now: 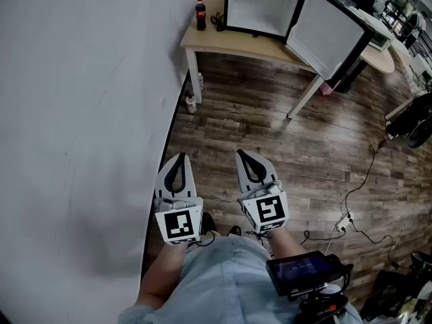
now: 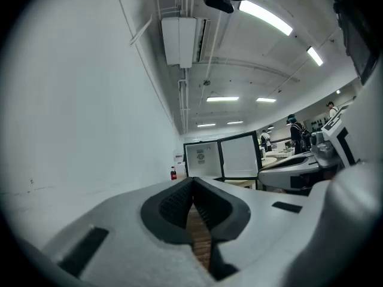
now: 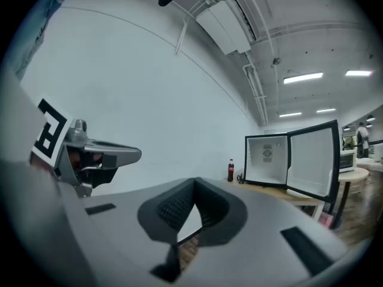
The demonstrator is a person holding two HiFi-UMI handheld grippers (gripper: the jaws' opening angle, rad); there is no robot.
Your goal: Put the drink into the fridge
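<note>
1. A light wooden worktop (image 1: 236,44) stands on white legs against a plain white wall (image 1: 81,113).
2. A small dark tangle (image 1: 218,21) lies on the worktop near its wall end. It is too small to tell what it is.
3. The floor (image 1: 270,147) is of dark wood planks. A small bottle (image 1: 191,103) stands on it, just beside the worktop's leg nearest the wall.
4. A pink thing (image 1: 327,88) sits low by the leg on the far side.
5. A black cable (image 1: 366,169) winds over the floor to a white power strip (image 1: 344,219).
6. A white air conditioner (image 2: 178,40) hangs high on the wall, and strip lights (image 2: 223,98) run along the ceiling.
7. People (image 2: 293,130) stand well back in the room.
</note>
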